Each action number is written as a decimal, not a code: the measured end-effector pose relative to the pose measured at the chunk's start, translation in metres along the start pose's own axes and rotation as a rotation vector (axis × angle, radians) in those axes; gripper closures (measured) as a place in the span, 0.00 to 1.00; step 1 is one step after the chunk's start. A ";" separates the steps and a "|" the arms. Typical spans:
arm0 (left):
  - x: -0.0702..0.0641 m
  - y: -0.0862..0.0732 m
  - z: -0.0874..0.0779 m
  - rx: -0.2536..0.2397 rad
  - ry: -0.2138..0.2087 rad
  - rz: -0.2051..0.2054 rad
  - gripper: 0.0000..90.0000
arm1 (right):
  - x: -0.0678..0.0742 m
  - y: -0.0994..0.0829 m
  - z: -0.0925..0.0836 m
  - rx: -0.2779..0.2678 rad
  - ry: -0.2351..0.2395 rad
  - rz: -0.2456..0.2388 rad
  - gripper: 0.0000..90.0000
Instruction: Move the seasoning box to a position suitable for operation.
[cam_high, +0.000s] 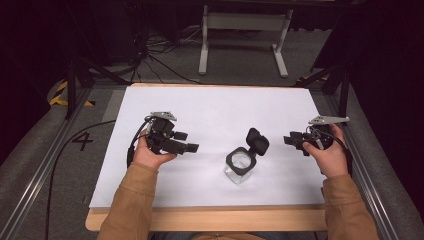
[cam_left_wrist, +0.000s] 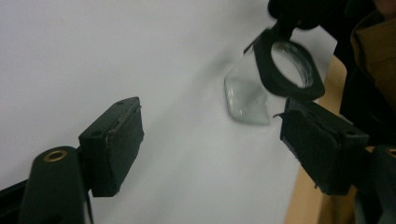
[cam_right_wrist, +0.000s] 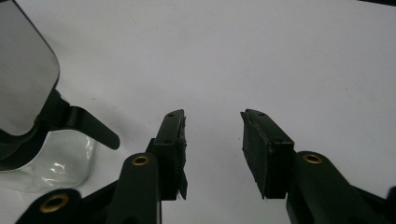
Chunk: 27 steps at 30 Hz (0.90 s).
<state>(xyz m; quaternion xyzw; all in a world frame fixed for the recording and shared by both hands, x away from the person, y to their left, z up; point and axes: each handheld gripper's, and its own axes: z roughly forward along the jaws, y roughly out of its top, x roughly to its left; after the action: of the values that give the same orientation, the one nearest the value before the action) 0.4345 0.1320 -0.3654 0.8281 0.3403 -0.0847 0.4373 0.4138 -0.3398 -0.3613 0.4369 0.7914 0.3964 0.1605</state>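
Observation:
A small clear glass jar with a black square collar stands on the white sheet, its black hinged lid flipped up and open. My left gripper hovers to the jar's left, jaws open and empty, pointing toward it. In the left gripper view the jar lies ahead between the spread fingers. My right gripper sits to the right of the lid, open, with nothing between its jaws. The right gripper view has the raised lid and part of the jar at its left edge, beside my gripper.
A white sheet covers a wooden tabletop whose front edge is bare. Metal rails run along both sides. A white table frame and cables lie on the floor beyond.

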 end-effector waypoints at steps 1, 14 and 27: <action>0.000 0.000 -0.001 -0.007 -0.006 0.008 0.23 | 0.004 0.001 -0.002 -0.001 0.010 -0.006 0.67; -0.021 0.007 -0.001 0.001 0.126 0.081 0.37 | 0.014 0.006 -0.008 -0.028 0.023 -0.035 0.65; -0.057 0.006 0.020 0.106 0.070 0.240 0.97 | 0.041 0.015 -0.011 -0.098 0.111 -0.075 0.76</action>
<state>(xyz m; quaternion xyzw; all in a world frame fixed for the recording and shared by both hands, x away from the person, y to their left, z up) 0.3983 0.0858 -0.3483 0.8871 0.2490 -0.0208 0.3880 0.3927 -0.3074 -0.3392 0.3758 0.7947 0.4517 0.1523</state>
